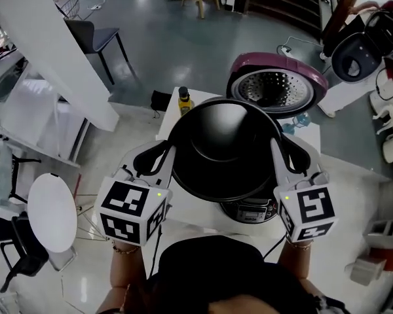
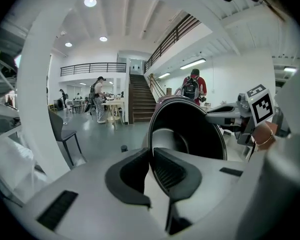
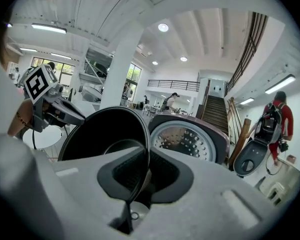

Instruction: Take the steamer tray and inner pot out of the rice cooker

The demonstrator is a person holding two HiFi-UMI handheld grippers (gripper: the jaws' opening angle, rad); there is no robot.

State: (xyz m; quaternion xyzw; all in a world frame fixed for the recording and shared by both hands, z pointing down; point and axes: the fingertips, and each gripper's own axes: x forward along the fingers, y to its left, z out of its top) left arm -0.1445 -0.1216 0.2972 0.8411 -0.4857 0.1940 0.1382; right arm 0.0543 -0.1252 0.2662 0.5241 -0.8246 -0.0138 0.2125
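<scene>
The black inner pot [image 1: 226, 142] hangs above the rice cooker body [image 1: 250, 209], held by its rim on both sides. My left gripper [image 1: 171, 153] is shut on the pot's left rim; the rim edge runs between the pads [image 2: 170, 170] in the left gripper view, with the pot [image 2: 190, 129] just beyond. My right gripper [image 1: 275, 146] is shut on the right rim, which the right gripper view shows pinched between the jaws of that gripper [image 3: 145, 166], with the pot [image 3: 105, 134] to the left. The pot looks empty.
The cooker's maroon lid [image 1: 277, 84] stands open behind the pot, with a perforated metal plate [image 3: 185, 136] inside it. A yellow bottle [image 1: 184, 101] stands at the white table's [image 1: 344, 205] far edge. A chair [image 1: 95, 38] and a round white stool [image 1: 52, 211] are on the left.
</scene>
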